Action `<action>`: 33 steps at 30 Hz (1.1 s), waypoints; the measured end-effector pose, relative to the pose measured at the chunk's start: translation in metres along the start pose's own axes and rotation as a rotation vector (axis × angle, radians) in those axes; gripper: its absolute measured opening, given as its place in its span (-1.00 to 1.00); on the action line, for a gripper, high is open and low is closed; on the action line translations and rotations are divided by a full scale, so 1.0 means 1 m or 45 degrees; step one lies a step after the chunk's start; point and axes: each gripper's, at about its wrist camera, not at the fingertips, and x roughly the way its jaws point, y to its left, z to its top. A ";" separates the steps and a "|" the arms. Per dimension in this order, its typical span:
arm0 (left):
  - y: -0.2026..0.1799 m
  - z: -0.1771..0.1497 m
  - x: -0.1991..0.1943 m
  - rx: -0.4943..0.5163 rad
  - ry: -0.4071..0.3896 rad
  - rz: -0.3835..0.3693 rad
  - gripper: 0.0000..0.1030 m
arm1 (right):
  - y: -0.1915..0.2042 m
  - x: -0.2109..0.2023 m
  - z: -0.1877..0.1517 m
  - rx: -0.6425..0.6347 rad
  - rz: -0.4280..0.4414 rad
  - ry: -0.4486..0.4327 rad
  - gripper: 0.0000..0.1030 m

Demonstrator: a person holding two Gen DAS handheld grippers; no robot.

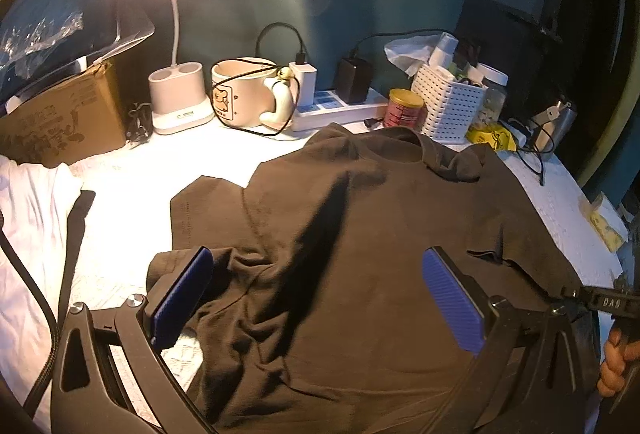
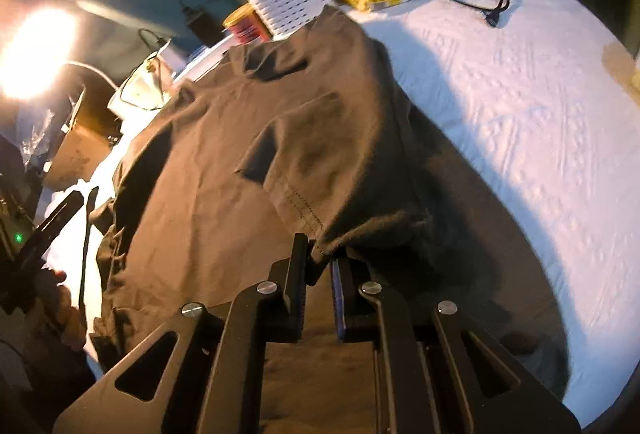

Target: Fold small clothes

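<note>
A dark brown T-shirt lies spread on the white table cover, collar toward the back. My left gripper is open, its blue pads wide apart just above the shirt's lower left part, holding nothing. In the right wrist view the same T-shirt has its right side folded over toward the middle. My right gripper is shut on the shirt's right sleeve edge and holds it lifted over the shirt's body. The right gripper also shows at the right edge of the left wrist view.
Along the back stand a cardboard box, a lit desk lamp base, a mug, a power strip, a red can, a white basket and cables. White cloth lies at the left.
</note>
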 end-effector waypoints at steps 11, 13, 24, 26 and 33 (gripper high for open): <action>0.027 -0.007 -0.004 -0.021 -0.004 0.005 0.99 | 0.031 -0.018 -0.018 -0.156 -0.183 -0.013 -0.48; 0.033 -0.007 -0.003 -0.033 -0.002 0.010 0.99 | 0.044 -0.025 -0.016 -0.224 -0.197 -0.057 -0.38; 0.068 -0.004 0.002 -0.067 0.000 0.072 0.99 | 0.089 0.023 0.026 -0.487 -0.348 -0.125 -0.09; 0.077 -0.004 0.004 -0.082 0.008 0.086 0.99 | 0.095 0.036 0.032 -0.546 -0.387 -0.118 -0.09; 0.112 -0.002 0.022 -0.124 0.039 0.080 0.99 | 0.118 0.079 0.034 -0.715 -0.496 -0.042 -0.12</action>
